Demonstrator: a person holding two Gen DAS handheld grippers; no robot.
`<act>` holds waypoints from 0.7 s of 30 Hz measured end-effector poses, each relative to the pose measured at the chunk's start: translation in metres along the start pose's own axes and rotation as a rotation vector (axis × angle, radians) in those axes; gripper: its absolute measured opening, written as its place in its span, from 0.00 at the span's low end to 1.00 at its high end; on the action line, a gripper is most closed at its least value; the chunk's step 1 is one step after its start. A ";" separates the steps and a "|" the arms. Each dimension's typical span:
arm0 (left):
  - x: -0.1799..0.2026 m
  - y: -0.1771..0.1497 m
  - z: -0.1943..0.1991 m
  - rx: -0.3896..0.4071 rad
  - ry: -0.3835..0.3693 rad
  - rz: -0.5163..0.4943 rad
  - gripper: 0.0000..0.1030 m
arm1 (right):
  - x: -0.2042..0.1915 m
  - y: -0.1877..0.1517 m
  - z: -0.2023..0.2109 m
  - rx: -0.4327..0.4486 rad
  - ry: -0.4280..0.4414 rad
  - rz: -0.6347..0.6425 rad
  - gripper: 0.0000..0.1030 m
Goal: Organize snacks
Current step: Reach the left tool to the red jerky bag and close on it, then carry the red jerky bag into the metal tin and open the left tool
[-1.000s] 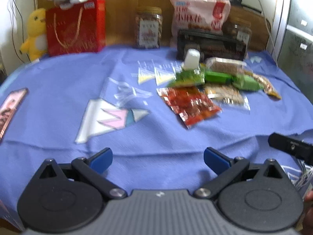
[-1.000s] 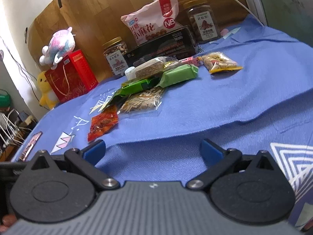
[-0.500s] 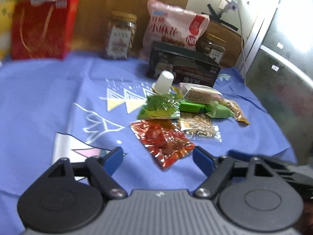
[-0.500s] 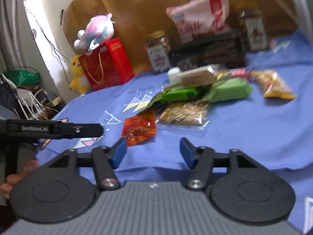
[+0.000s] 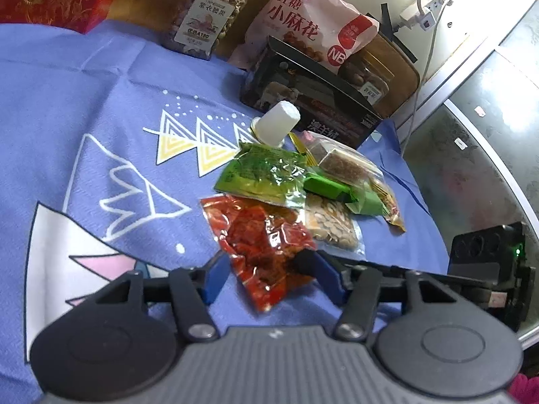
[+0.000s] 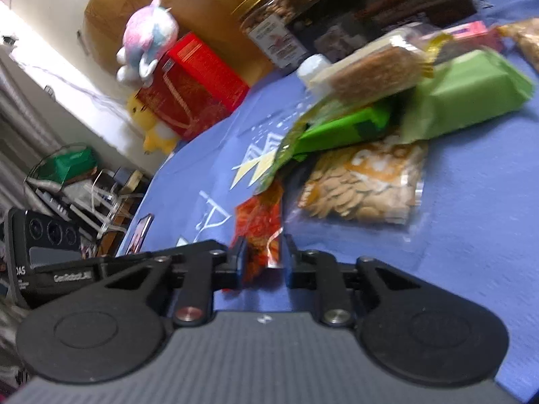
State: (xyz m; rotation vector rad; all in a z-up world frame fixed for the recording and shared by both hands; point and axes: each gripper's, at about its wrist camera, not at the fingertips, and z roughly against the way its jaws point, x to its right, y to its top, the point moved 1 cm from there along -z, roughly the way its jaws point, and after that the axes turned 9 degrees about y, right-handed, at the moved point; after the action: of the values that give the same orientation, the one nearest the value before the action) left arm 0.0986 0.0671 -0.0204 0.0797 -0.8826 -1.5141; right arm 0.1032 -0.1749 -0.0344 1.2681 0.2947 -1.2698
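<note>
Both grippers' fingers, earlier spread, are closing around red packet point(image 5: 266, 245), its near end hidden.

The red snack packet point(image 5: 261, 242), clear film over dark red pieces, lies flat on the table nearest the camera, its long axis running from 11 toward 5 o'clock. At its 12 o'clock a shiny green packet point(image 5: 266, 176) overlaps its top edge. At 3 o'clock lies a clear bag of pale seeds point(image 5: 331, 224), partly under a green wrapped bar point(image 5: 340, 192). Behind those rests a clear pack of brown cake point(image 5: 347, 165), and a white cup point(image 5: 278, 126), seemingly upside down, stands at the pile's 12 o'clock.
</note>
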 end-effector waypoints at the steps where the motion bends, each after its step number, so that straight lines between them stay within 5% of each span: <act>1: -0.001 -0.001 0.001 0.001 -0.004 0.003 0.49 | -0.002 -0.002 0.001 0.001 0.021 -0.002 0.17; 13: 0.036 -0.010 0.029 0.035 -0.141 -0.067 0.46 | -0.011 -0.013 0.054 0.053 0.125 0.008 0.13; 21: 0.098 0.076 0.007 0.121 -0.166 -0.221 0.48 | -0.007 0.049 0.076 0.228 0.097 0.061 0.13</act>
State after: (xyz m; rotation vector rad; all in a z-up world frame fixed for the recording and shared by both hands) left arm 0.1399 -0.0068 0.0705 0.1451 -1.1282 -1.6893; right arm 0.1060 -0.2437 0.0246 1.5247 0.1829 -1.2170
